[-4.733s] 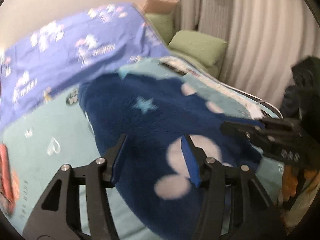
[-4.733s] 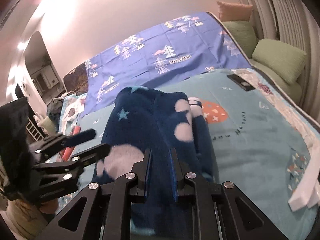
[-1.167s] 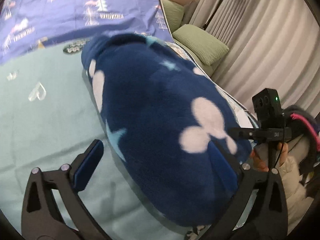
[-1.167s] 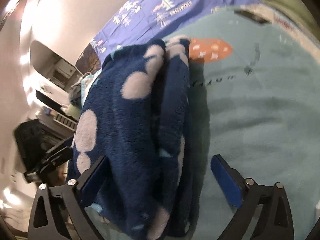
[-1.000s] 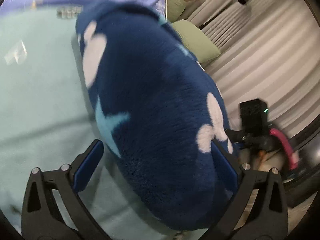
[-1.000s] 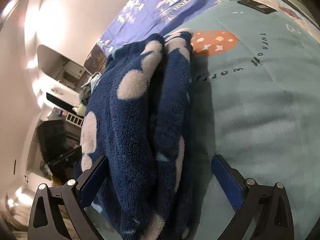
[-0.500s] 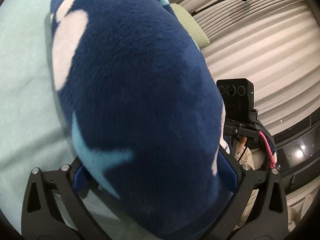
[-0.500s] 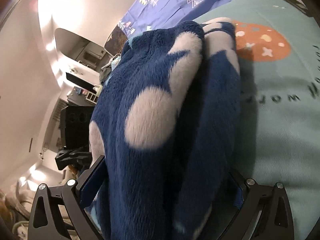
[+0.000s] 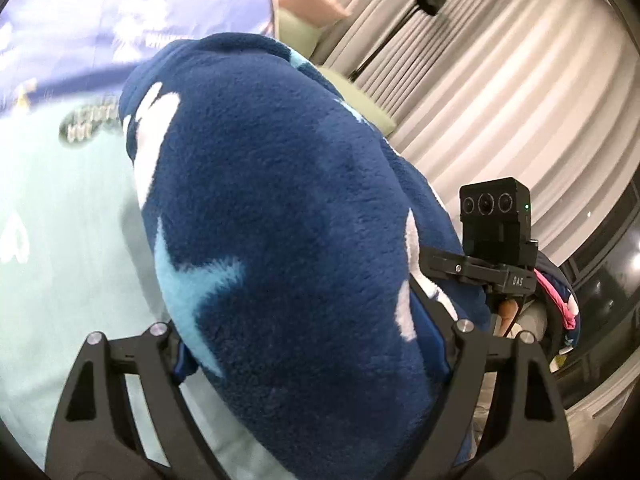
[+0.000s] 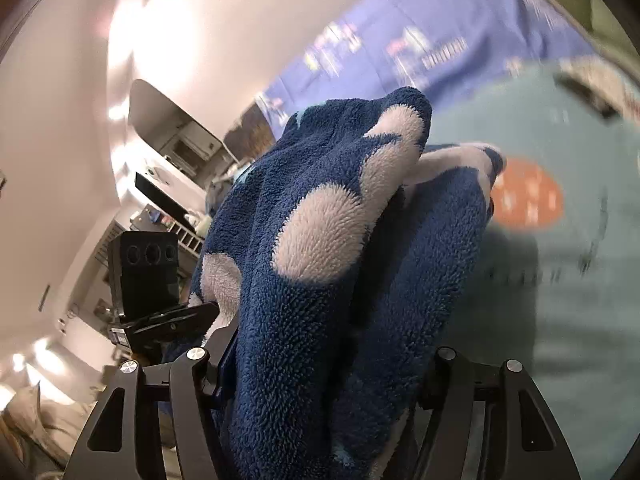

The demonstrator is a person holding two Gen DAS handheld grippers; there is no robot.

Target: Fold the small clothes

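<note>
Closing on the folded navy fleece garment (image 9: 288, 216), left gripper (image 9: 312, 344) and right gripper (image 10: 324, 376) pinch it; only the left view shows curtains (image 9: 500, 92).

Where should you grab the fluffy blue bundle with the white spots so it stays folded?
Grab the folded fleece garment by its two near ends, coming from the bed's edge, one gripper each. It is thick and soft, so each needs the whole stack between its jaws. The left gripper and right gripper have just been closing on it that way.
</note>
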